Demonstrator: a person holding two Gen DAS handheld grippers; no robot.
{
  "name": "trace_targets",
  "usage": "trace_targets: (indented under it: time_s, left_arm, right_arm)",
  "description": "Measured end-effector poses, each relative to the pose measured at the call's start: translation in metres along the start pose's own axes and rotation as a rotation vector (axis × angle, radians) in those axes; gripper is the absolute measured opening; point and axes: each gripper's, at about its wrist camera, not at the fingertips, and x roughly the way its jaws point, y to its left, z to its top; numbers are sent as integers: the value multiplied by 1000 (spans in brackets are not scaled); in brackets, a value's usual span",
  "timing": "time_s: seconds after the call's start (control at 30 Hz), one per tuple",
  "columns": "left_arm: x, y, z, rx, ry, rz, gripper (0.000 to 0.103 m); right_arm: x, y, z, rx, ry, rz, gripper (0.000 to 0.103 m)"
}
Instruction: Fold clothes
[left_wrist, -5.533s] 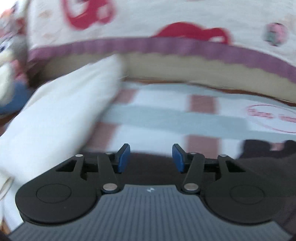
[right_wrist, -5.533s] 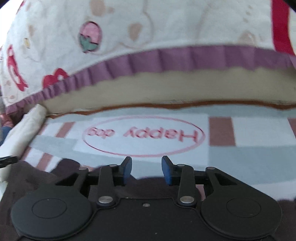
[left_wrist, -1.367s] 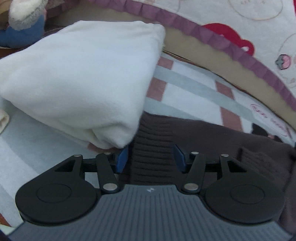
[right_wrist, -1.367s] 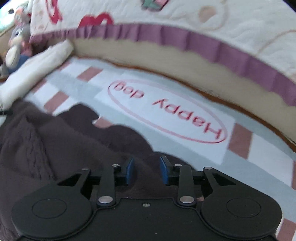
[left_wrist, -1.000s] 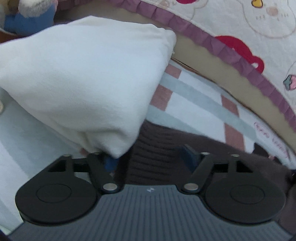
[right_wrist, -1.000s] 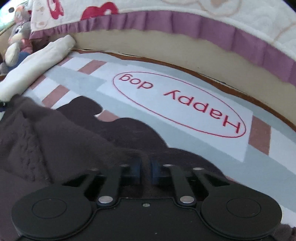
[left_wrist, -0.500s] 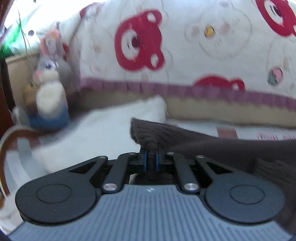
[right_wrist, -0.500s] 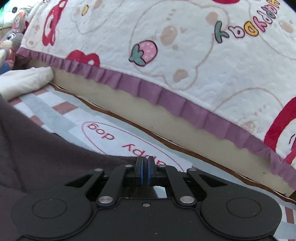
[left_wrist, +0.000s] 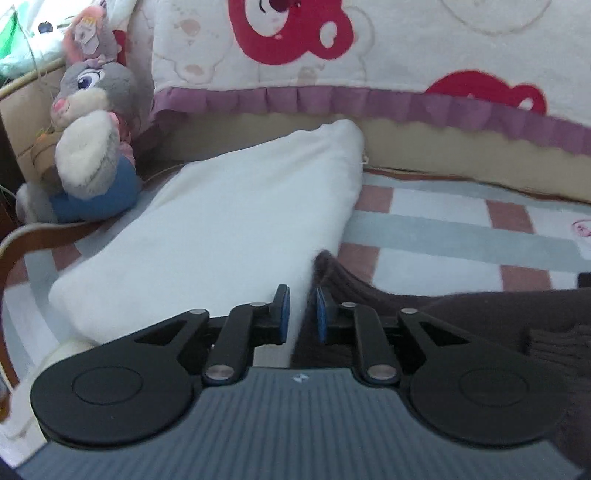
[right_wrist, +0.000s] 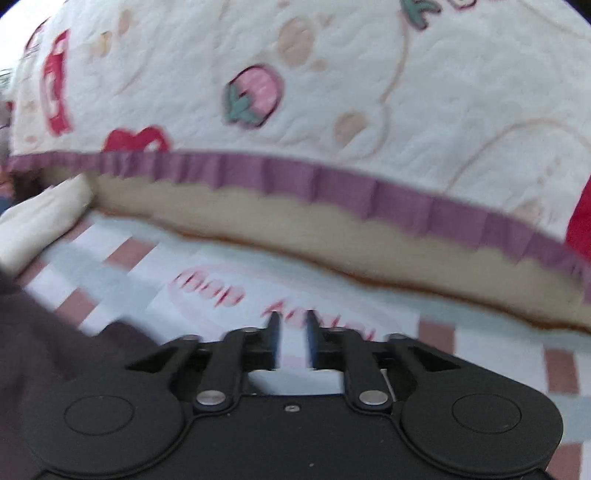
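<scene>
Two jaws opening, I hold nothing | left gripper (left_wrist: 301, 312), right gripper (right_wrist: 292, 341) | brown knit sweater (left_wrist: 480, 317) runs rightward, corner beside white pillow (left_wrist: 229, 229) | checked mat (left_wrist: 436, 236) bare beyond

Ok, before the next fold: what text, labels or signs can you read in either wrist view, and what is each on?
Red oval print on the checked mat, right wrist view: upside down and motion-blurred, not readable.
Same print at the mat's edge, left wrist view: too small, cut off.
Coloured letters on the quilt: cropped at the top, unreadable.
Nothing else bears text.
</scene>
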Motion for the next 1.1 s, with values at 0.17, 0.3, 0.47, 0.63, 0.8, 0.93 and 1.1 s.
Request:
trace_targets:
  time_s: [0.17,0.3,0.47,0.63,0.8,0.93,1.1]
  left_arm:
    - [-32,-18,-7,64,-14,-122,46]
    - [-35,-40,-21,139,135,-239,51]
    - [-31,-40,-53,214,299,4,51]
    - [-83,-58,-33,291,136,35,52]
    - [-133,-123,3,280,24,-385,54]
    - [-159,-208,-2,373,58,-731,55]
    - [-181,-301,-24,553,108,-831,55]
  right_arm:
    - [-31,-7,-48,71,90,36,52]
    - [-44,-43,-79,277,168,47,55]
    - [-82,-86,-89,495,132,-108,55]
    - [-132,-131,-88,704,105,-44,62]
    - [-155,-170,-100,847,198,-35,66]
    - [-168,-187,-123,914,221,-100,66]
    - [-161,-186,-147,1017,318,-6,66]
